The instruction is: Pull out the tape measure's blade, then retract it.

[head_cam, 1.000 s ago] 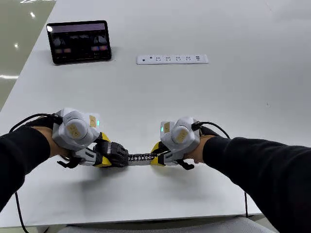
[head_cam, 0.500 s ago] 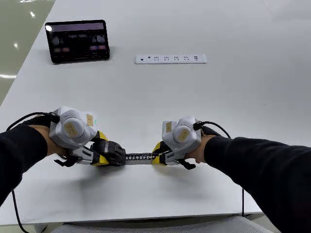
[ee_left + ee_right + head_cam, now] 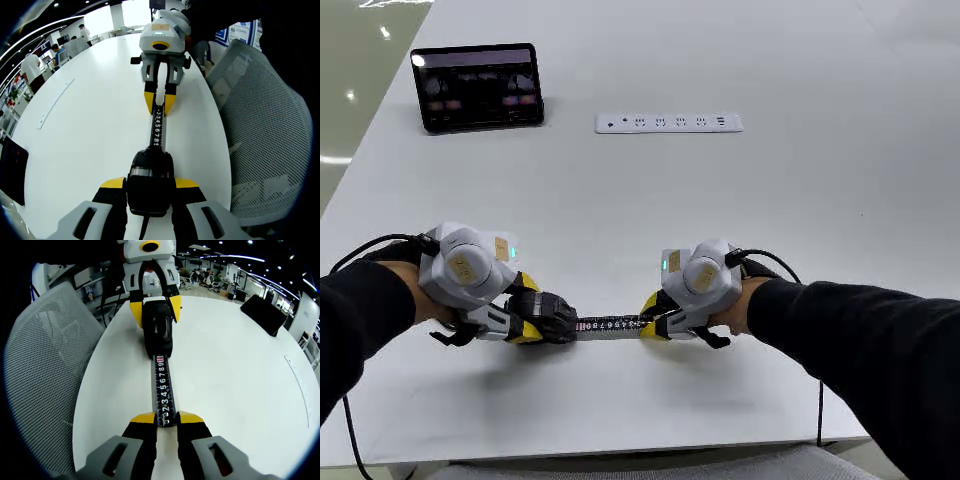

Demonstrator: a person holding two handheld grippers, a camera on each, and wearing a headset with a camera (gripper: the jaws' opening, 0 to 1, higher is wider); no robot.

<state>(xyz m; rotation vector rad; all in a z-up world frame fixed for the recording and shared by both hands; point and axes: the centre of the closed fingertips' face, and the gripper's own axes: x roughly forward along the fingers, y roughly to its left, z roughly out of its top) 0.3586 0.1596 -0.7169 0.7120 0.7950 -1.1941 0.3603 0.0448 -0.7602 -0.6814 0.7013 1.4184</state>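
Low in the head view, just below centre, we see the tape measure (image 3: 556, 317) stretched between the two claws over the white tabletop (image 3: 740, 200). The left claw (image 3: 532, 312), at the lower left of that frame, is clamped on the black case (image 3: 150, 185). In the left gripper view its yellow-tipped jaws press against the two sides of the case at the bottom centre. The right claw (image 3: 650, 320), just right of centre in the head view, is closed on the free end of the blade (image 3: 164, 385). In the right gripper view the two yellow tips pinch the blade's end at the bottom centre, and the blade runs straight up the frame to the mouth of the case. A short stretch of blade is out, with black printed numbers along it and a red mark beside the case. It lies flat and taut, close over the tabletop, though we cannot tell whether it touches the surface. The two claws face each other and stand apart, joined only by the blade. In the upper left of the head view a dark tablet (image 3: 478, 86) stands propped on the tabletop. A white power strip (image 3: 668, 123) lies to its right near the top centre, well apart from the claws. A grey mesh chair (image 3: 260, 130) shows at the right of the left gripper view, beside the tabletop's edge.
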